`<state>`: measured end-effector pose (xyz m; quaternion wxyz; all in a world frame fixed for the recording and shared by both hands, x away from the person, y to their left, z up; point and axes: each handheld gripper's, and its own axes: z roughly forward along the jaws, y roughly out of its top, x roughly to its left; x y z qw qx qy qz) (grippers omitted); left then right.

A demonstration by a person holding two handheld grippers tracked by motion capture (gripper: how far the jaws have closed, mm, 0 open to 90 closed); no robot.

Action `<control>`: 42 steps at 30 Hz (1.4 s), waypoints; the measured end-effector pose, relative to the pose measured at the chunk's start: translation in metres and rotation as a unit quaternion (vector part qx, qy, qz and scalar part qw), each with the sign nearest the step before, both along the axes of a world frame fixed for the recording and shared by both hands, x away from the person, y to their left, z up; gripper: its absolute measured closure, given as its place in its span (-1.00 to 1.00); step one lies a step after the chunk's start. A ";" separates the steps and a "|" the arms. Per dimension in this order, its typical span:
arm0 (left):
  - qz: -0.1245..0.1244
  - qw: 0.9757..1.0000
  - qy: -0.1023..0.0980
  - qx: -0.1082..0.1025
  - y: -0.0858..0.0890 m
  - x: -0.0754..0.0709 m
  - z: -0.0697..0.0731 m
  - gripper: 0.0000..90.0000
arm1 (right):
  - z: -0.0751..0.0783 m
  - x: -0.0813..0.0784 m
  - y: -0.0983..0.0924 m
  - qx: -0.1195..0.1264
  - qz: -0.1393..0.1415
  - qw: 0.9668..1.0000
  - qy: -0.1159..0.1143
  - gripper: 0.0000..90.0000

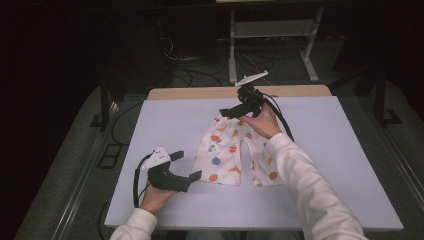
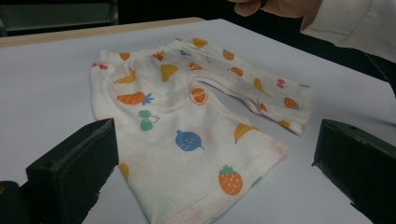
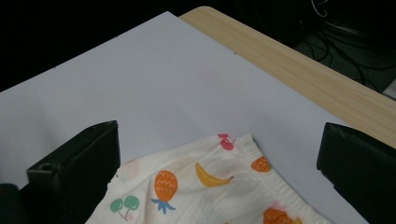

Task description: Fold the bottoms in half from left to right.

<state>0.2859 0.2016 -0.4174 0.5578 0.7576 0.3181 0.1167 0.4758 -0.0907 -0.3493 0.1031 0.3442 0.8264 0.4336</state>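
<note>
A small pair of white pants [image 1: 232, 152] with fruit pictures lay flat in the middle of the white worktop [image 1: 165, 117]. The waistband was at the far end, and the two legs pointed back toward the person. In the left tool view, the pants [image 2: 187, 126] lay spread out just ahead, with a strawberry print near the closest leg hem.

The right tool [image 1: 239, 111] hung over the waistband at the far end of the pants. Its jaws were wide apart and held nothing. In the right tool view, the stretchy waistband [image 3: 254, 156] sat between the jaws.

The left tool [image 1: 186, 166] was just beside the near left leg. Its jaws were wide apart too, and nothing was in them.

Past the white worktop was a strip of wood [image 1: 200, 92].
</note>
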 end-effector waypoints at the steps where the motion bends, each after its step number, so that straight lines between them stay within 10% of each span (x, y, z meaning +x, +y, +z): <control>1: 0.000 1.000 0.000 0.000 0.000 0.000 0.000 -1.00 | -0.002 0.003 0.003 -0.001 0.000 1.000 0.001 -1.00; 42: -0.007 1.000 0.005 0.009 -0.001 0.001 -0.002 -1.00 | -0.059 0.047 0.032 -0.006 -0.020 0.999 0.049 -0.93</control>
